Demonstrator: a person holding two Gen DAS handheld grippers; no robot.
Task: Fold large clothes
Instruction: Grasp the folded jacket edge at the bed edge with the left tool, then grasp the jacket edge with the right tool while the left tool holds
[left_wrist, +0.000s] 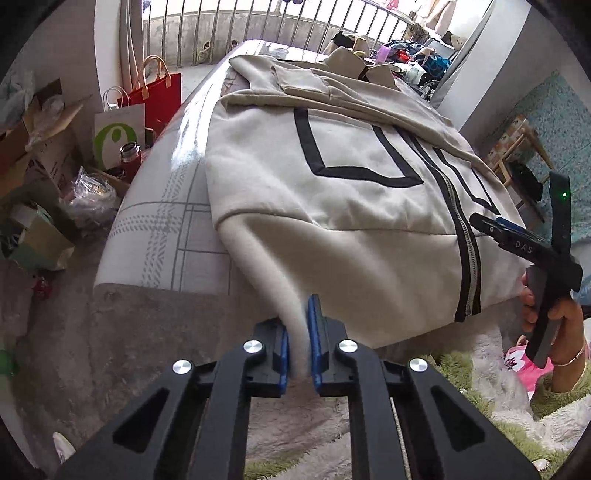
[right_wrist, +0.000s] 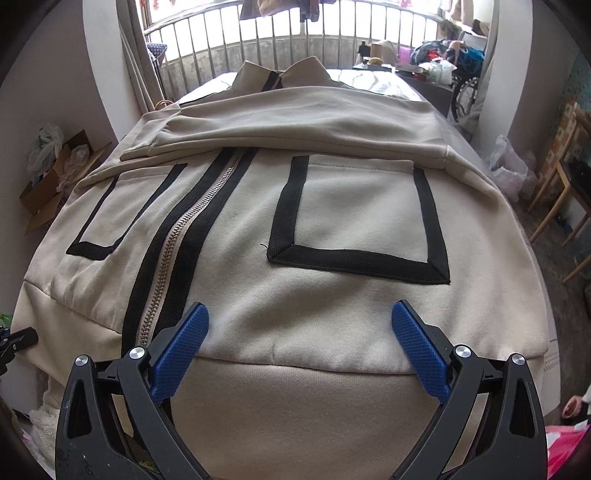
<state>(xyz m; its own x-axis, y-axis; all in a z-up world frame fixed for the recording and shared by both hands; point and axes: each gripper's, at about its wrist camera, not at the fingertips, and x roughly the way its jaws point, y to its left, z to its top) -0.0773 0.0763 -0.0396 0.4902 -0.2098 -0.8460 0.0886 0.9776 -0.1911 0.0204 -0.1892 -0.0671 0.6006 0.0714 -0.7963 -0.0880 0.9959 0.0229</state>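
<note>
A cream zip-up jacket (left_wrist: 332, 206) with black-trimmed pockets lies front up on a bed, its sleeves folded across the chest. Its hem hangs over the near edge. My left gripper (left_wrist: 298, 343) is shut on the hem's left corner, pinching the ribbed band between blue pads. In the right wrist view the jacket (right_wrist: 295, 221) fills the frame. My right gripper (right_wrist: 300, 345) is open, its blue fingertips (right_wrist: 406, 314) spread just above the hem right of the zipper (right_wrist: 177, 254), holding nothing. The right gripper also shows in the left wrist view (left_wrist: 480, 221), held in a hand.
The mattress (left_wrist: 166, 229) shows at the jacket's left. Bags and boxes (left_wrist: 122, 122) crowd the floor on the left. A wooden stool (right_wrist: 565, 206) stands on the right. A railing (right_wrist: 295, 40) and cluttered table (right_wrist: 424, 70) lie beyond the bed. A fluffy rug (left_wrist: 498, 406) covers the floor below.
</note>
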